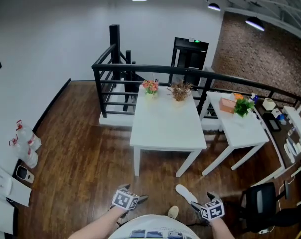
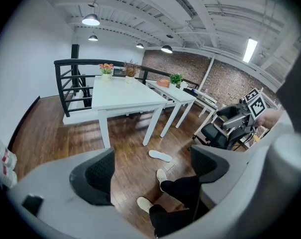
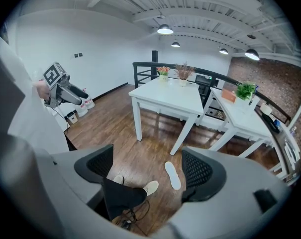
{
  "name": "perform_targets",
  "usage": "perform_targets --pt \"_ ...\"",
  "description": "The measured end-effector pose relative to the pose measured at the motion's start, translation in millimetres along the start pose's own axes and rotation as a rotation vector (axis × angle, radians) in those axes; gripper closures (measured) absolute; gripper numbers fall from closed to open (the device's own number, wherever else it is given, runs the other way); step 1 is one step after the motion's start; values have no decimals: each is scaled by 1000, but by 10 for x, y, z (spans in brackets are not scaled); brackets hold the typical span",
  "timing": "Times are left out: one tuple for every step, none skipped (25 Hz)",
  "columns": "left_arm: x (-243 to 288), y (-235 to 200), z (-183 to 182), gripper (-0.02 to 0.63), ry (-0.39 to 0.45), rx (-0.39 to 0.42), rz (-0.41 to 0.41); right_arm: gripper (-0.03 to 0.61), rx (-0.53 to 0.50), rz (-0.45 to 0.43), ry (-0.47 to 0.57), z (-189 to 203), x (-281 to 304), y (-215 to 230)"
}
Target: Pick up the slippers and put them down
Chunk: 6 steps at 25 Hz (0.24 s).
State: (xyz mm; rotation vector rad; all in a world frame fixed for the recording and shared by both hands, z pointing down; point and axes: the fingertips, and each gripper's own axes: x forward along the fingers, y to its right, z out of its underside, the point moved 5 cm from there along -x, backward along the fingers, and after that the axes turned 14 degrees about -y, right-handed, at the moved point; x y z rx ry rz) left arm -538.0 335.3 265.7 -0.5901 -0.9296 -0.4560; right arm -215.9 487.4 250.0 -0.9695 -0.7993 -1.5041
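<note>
Along the left wall, plastic bottles are seen standing on the wooden floor, and a wide bare stretch of boards is left between them and the large white desk. The left gripper is held low in front of the person; its fingers are spread apart and nothing is gripped between them (only floor and the person's dark trouser leg are seen through the gap). A single white slipper is found lying flat on the floor, just ahead of the person's light shoes and between the two grippers, nearer the right one. It is set short of the desk's front legs, apart from them and touched by nothing. The right gripper is held just beside the slipper, its fingers likewise parted and empty. Further right the room is tightened: a smaller white desk stands close beside the large one, and a black office chair is placed near the right gripper. Behind both desks the floor's edge is closed by a black railing.
</note>
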Motion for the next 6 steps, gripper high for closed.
perform_targets --pt "-9 -4 7 135 -1 2 -4 129 -5 5 4 -10 -11 -1" --pt "-14 -10 13 135 0 5 -8 129 -10 6 5 -14 -16 -5" --pt "-19 -19 19 135 0 6 -10 129 -10 3 0 -18 -20 -20" --pt "-27 -33 24 135 1 5 -11 129 -8 -1 -8 -19 -19 -38" --pt "-37 -48 28 135 1 5 -13 129 -6 -5 -15 -18 -9 -51" --pt "-47 -65 32 135 1 4 -14 129 -4 -8 -22 -15 6 -62"
